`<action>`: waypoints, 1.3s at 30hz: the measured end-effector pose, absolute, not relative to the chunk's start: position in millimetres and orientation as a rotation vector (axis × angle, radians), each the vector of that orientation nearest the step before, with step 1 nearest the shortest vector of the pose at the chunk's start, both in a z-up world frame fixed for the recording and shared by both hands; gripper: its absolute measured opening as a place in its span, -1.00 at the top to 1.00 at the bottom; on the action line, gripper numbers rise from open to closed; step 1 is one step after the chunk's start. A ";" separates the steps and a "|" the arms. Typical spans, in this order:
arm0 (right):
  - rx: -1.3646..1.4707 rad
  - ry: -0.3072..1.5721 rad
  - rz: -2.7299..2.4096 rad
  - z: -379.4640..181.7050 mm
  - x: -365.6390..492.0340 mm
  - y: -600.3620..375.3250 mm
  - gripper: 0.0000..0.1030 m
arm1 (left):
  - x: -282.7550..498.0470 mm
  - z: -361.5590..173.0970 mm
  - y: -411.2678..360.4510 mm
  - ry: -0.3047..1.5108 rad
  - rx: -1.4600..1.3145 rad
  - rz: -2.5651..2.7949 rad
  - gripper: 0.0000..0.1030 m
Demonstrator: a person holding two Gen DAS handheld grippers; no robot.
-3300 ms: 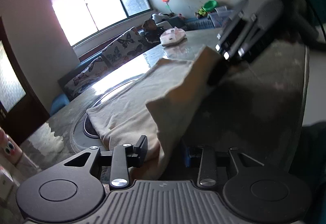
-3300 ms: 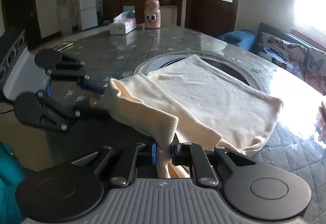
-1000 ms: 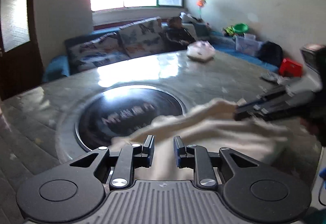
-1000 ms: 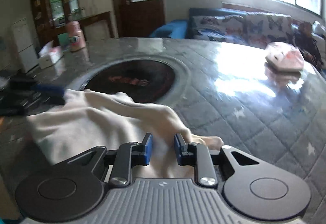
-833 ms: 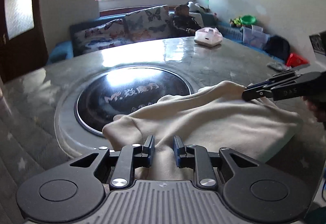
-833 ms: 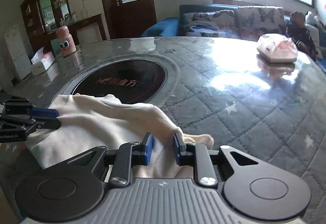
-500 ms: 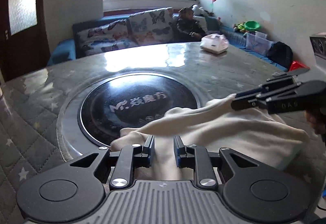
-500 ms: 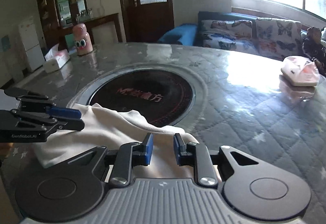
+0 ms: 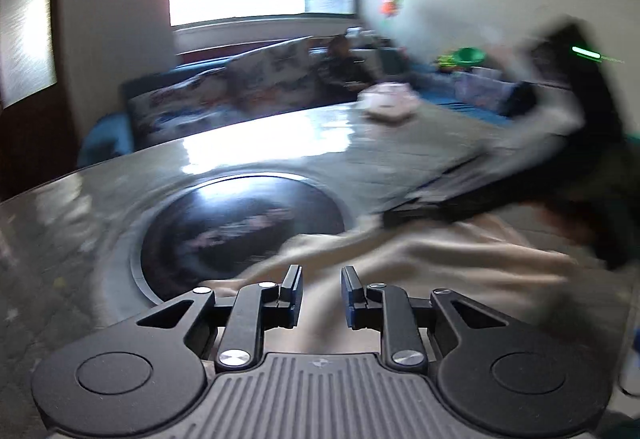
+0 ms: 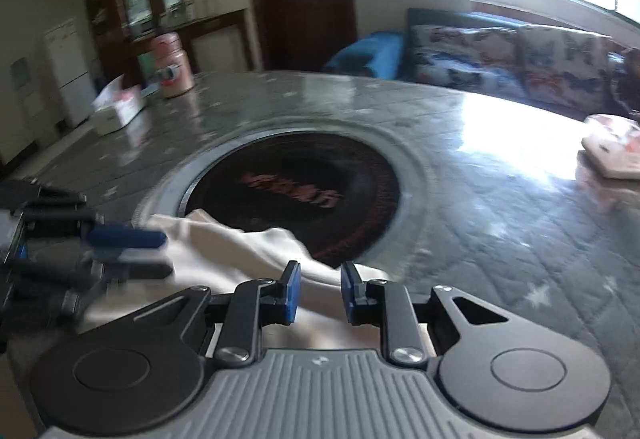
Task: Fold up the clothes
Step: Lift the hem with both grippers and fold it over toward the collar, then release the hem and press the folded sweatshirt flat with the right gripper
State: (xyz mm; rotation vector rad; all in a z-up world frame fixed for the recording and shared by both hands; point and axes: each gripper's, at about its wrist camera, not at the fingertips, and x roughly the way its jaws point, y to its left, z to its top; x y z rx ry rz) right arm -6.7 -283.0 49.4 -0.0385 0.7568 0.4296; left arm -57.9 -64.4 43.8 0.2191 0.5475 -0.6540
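Your desk: grey quilted cover, round dark inset at centre. Cream garment lies on near side, overlapping inset rim. Pink jar, tissue box at far left; pink bundle far right.

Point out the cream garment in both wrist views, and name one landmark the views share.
Left wrist: cream garment fills lower centre and right, running under the left gripper.
Right wrist: it lies lower left, between the two grippers, overlapping the disc's near rim.
Shared landmark: the dark round disc set in the table.
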 end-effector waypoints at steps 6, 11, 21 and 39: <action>-0.125 0.796 0.492 41.1 9.0 -251.3 0.60 | -92.0 32.2 -81.9 0.540 0.286 -0.775 0.54; -0.132 0.818 0.470 29.8 24.2 -242.6 0.59 | -97.2 19.4 -86.8 0.586 0.274 -0.806 0.54; -0.076 0.797 0.459 40.6 26.6 -251.5 0.58 | -101.8 32.4 -71.2 0.561 0.207 -0.771 0.54; -0.068 0.706 0.476 37.7 -119.5 -281.2 0.50 | -77.1 22.7 -32.1 0.630 0.132 -0.580 0.54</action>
